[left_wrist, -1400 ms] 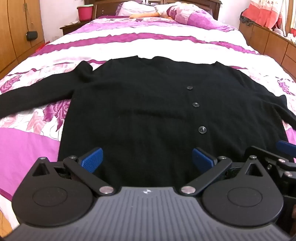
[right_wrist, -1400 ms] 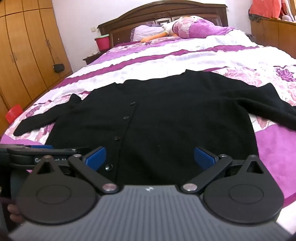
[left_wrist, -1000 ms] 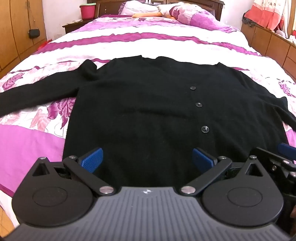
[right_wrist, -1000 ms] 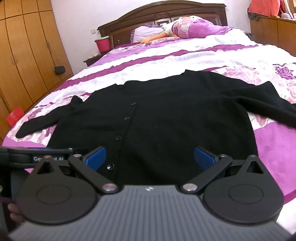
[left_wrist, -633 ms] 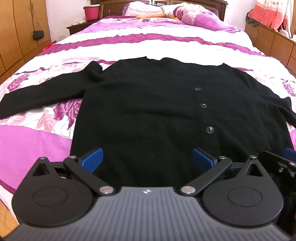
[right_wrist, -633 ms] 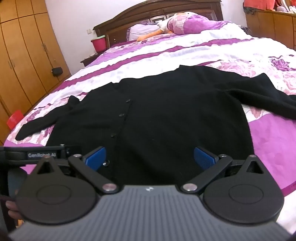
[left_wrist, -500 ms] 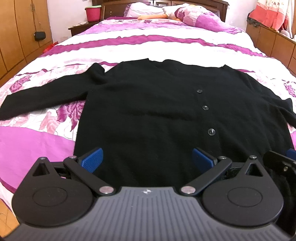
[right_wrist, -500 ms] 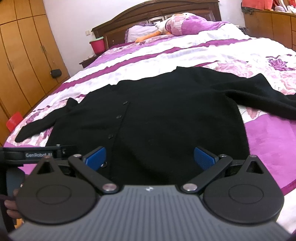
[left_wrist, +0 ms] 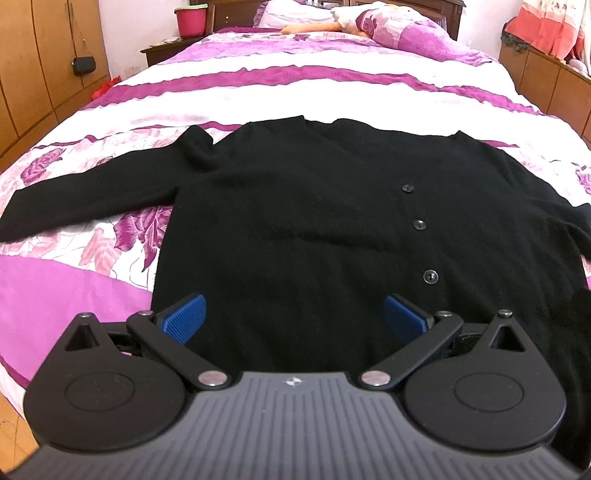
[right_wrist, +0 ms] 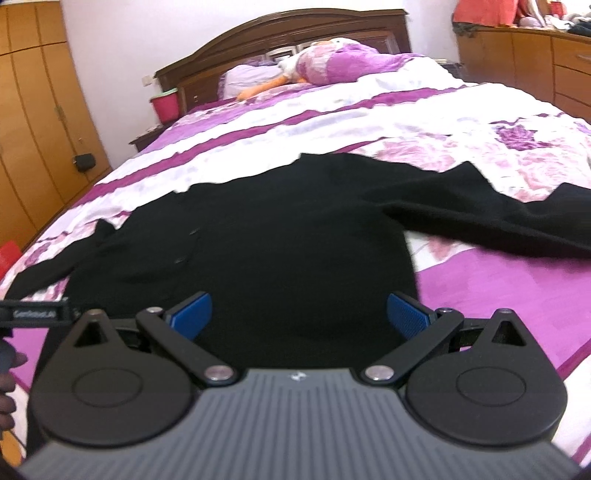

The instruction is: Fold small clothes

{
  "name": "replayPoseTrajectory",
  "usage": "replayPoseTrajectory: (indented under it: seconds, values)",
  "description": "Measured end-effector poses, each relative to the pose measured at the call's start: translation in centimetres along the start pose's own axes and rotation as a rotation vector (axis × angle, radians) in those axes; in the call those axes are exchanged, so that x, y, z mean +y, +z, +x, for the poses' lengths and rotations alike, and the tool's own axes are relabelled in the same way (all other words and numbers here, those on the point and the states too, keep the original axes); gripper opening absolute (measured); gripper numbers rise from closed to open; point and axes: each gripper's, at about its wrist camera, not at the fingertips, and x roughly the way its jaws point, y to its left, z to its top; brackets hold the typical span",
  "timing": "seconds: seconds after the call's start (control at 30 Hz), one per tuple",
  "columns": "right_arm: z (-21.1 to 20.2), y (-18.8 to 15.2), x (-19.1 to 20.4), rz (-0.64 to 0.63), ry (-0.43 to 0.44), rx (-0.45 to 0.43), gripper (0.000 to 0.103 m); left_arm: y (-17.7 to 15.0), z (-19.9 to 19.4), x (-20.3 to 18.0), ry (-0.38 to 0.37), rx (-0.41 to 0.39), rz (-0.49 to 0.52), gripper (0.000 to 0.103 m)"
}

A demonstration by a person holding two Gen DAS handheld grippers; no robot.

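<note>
- A wide bed (left_wrist: 332, 85) fills the room, covered by a spread banded in purple and white with floral print.
- A dark wooden headboard (right_wrist: 295, 33) stands at the far end, against a pale wall (right_wrist: 122, 33).
- Tall wooden wardrobes (right_wrist: 33, 110) line the left side.
- A pink bucket (left_wrist: 191, 20) sits on a nightstand, far left.
- Low wooden cabinets (right_wrist: 517, 62) run along the right.

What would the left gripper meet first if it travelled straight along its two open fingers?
Probably the black knitted cardigan spread flat on the bed; the left gripper points low across its hem. Exact height above it is unclear.
</note>
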Motion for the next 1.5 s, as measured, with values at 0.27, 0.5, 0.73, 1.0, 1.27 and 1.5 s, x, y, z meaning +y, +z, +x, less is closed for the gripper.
replayPoseTrajectory:
  seconds: [0.27,0.5,0.73,1.0,1.27,1.5]
  values:
    - [0.7,1.2,-3.6,0.038,-0.075,-0.013,0.103,0.4,0.7,-0.7,0.000,0.011,0.016,0.103]
    - [0.9,1.3,-5.7,0.081,-0.091,-0.009,0.103,0.5,1.2,-1.7,-0.010,0.023,0.040,0.103]
    - [1.1,1.1,-6.6,0.105,-0.090,0.004,0.103,0.5,1.4,-2.5,-0.017,0.032,0.059,0.103]
    - [2.2,2.2,-8.6,0.141,-0.093,0.011,0.103,0.4,1.6,-2.7,-0.024,0.040,0.068,0.103]
    - [3.7,3.5,-11.7,0.266,-0.111,-0.005,0.103,0.3,2.4,-3.1,-0.030,0.064,0.073,0.103]
    - [5.6,3.1,-14.7,0.371,-0.160,-0.021,0.103,-0.1,3.6,-3.7,-0.024,0.085,0.092,0.103]
